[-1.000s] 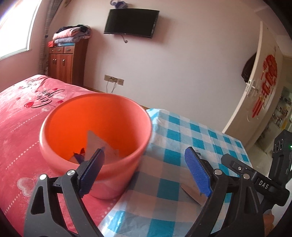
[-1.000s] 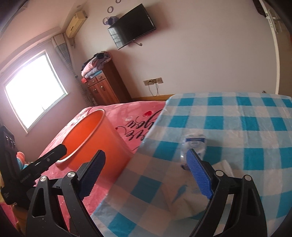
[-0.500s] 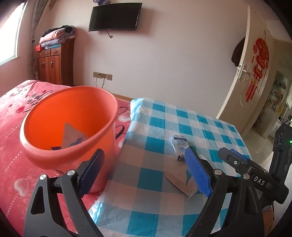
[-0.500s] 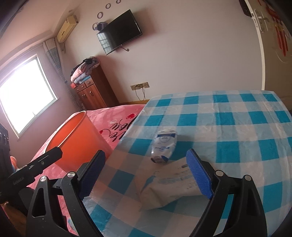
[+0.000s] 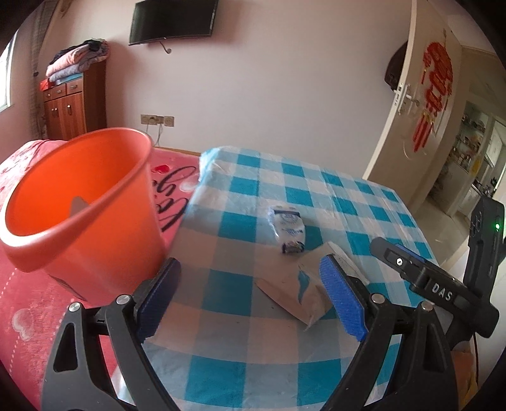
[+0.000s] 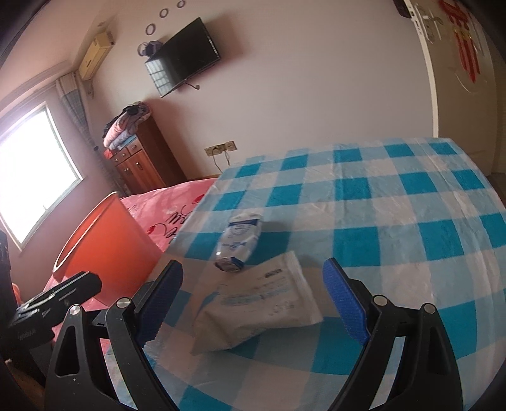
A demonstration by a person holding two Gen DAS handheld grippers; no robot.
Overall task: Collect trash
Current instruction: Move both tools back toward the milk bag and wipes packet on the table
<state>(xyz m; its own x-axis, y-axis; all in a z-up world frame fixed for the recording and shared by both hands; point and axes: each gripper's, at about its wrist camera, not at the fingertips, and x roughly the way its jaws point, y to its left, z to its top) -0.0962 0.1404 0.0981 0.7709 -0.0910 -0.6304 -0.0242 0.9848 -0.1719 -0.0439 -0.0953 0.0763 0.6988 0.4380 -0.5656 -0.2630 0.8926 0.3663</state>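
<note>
An orange bucket stands on the pink bed at the left, with a piece of paper trash inside; it also shows in the right wrist view. On the blue-checked cloth lie a crushed clear plastic bottle and a flat paper packet. My left gripper is open and empty, between bucket and packet. My right gripper is open and empty, its jaws either side of the packet, just above it.
The blue-checked cloth covers a table beside the pink bed. A wooden cabinet with folded laundry stands at the back wall under a TV. An open door is at the right.
My left gripper has swung right, away from over the bucket toward the cloth. My right gripper has moved in over the packet; bottle and packet now appear closer.
</note>
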